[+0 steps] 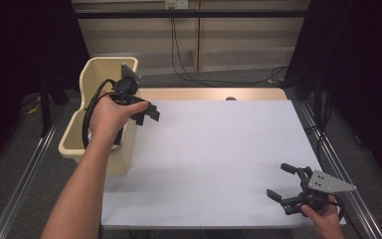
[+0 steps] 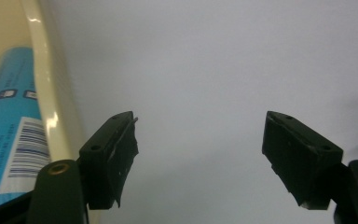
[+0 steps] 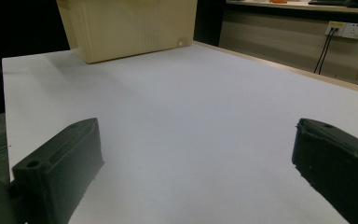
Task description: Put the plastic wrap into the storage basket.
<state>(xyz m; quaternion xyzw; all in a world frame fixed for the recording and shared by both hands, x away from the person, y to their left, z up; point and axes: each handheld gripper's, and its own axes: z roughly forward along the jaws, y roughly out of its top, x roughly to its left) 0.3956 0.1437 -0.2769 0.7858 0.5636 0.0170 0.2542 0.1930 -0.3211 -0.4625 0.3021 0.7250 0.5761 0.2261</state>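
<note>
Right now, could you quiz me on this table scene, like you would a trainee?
1. True or false: the right gripper holds a blue package.
2. Where does the blue package lie? A on the white table; B inside the cream bin; C between jaws.
3. Which gripper is beside the bin?

Key: 1 false, its jaws stand open and empty. 2 B. 3 The left gripper, also open and empty.

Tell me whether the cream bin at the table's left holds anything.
Not empty: the left gripper view shows a blue package with a barcode label lying inside the cream bin.
</note>
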